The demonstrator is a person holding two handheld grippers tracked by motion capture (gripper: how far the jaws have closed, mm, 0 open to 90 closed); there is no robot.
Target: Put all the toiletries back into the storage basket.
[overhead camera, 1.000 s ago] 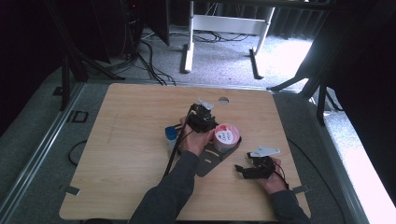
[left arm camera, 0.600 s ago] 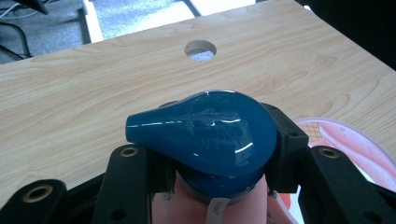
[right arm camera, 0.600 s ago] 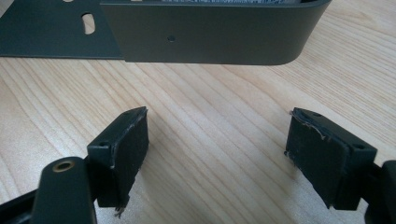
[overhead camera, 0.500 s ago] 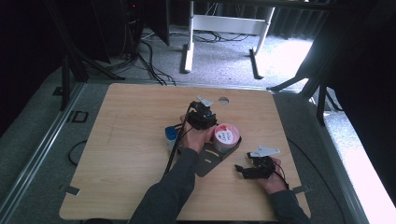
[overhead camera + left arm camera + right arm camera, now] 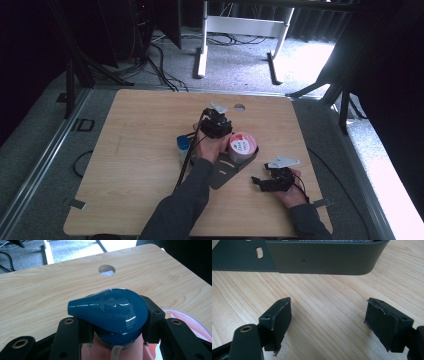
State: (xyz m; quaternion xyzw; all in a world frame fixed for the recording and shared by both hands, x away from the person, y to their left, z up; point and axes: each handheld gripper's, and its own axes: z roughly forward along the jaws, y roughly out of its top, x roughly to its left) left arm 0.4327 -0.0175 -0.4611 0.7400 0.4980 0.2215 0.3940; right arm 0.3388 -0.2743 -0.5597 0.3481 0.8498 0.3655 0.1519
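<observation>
**Left hand-held gripper pinches a blue-capped bottle beside the pink tub**

Near the middle of the counter point(image 5: 130, 150), the left hand-held gripper point(image 5: 216, 125) is pinching a bottle point(image 5: 113, 311) just under its blue cap, one pad on each side of the neck. The work in hand looks like carrying or placing this bottle, so the grip should stay square on the neck and the bottle upright (a glossy cap gives the pads little to bite on). Any move toward the pink tub point(image 5: 242, 146), which sits just right of the gripper in a dark metal bracket point(image 5: 222, 175), should clear the tub's rim rather than brush it.

The cap is a smooth teardrop, deep blue and shiny, its narrow end pointing left in the left gripper view, with faint raised lettering on top. Below it a pale body shows.

The right hand-held gripper point(image 5: 272, 181) rests on the near right of the counter, jaws spread and empty, facing the bracket.
</observation>
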